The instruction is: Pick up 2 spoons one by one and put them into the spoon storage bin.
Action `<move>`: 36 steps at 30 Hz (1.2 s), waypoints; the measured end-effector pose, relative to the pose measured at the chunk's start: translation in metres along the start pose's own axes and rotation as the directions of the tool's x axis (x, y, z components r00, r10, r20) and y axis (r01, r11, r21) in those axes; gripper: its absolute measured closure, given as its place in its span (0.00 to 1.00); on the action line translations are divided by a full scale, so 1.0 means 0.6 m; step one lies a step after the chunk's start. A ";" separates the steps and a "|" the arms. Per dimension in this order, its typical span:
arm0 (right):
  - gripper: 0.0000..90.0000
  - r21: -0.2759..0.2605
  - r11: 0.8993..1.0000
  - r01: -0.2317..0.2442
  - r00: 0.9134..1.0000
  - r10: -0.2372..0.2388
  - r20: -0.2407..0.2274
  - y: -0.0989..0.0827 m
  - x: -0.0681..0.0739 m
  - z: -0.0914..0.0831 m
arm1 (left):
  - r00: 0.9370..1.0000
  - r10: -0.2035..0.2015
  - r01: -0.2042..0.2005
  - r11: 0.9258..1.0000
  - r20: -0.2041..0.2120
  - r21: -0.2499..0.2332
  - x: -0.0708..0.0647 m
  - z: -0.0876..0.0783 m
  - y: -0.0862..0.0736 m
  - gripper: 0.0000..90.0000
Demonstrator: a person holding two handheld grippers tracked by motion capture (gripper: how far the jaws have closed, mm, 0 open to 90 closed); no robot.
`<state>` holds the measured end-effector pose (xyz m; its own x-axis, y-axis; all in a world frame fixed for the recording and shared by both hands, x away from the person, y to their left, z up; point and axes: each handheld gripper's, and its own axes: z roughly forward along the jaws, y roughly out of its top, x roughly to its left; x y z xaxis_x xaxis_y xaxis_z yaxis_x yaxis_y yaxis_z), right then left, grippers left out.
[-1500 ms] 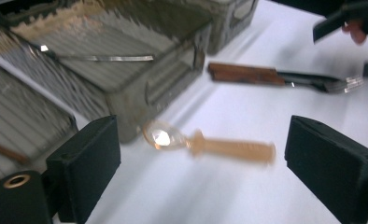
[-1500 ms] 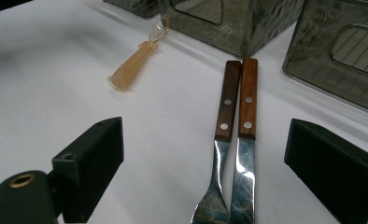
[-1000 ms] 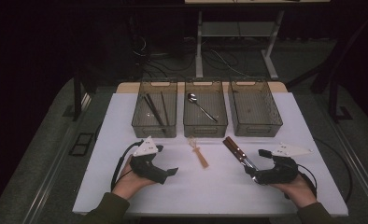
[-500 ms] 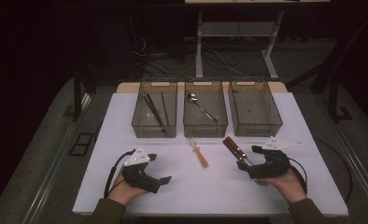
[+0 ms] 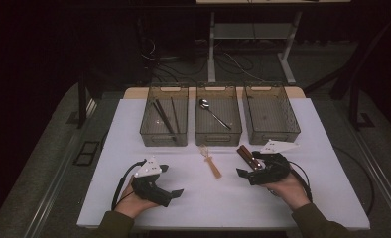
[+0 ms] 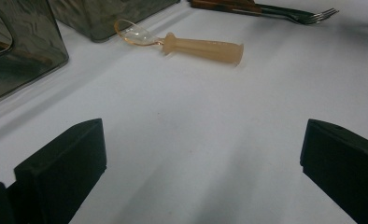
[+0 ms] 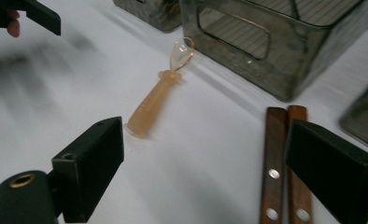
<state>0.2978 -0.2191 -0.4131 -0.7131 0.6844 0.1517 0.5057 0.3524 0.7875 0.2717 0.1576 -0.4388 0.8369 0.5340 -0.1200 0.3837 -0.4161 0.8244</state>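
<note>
Right gripper view: right gripper spread wide, near wooden-handled cutlery, maybe forks; left gripper also released.

Right tool has moved left, over the wooden handles

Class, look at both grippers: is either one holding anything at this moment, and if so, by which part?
Nothing is held. The left gripper is open over bare table. The right gripper is open beside the wooden-handled forks, not gripping them.
</note>
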 end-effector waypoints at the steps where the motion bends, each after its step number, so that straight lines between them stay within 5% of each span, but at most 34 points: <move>1: 0.13 0.006 1.000 0.004 1.000 -0.004 -0.003 0.002 0.003 0.004 | 1.000 -0.001 0.001 1.000 0.000 -0.001 0.000 0.000 0.000 0.00; 24: 0.18 0.066 0.997 0.038 0.999 -0.035 -0.042 0.040 0.038 0.088 | 1.000 -0.009 0.009 1.000 0.005 -0.016 -0.001 0.000 0.001 0.00; 36: 0.40 0.141 0.986 0.085 0.995 -0.077 -0.066 0.031 0.058 0.126 | 1.000 -0.003 0.003 1.000 0.012 -0.012 -0.001 0.001 0.001 0.00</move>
<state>0.3191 -0.1407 -0.4381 -0.7805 0.6115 0.1302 0.5062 0.4958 0.7057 0.2716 0.1566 -0.4383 0.8406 0.5261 -0.1288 0.3813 -0.4059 0.8306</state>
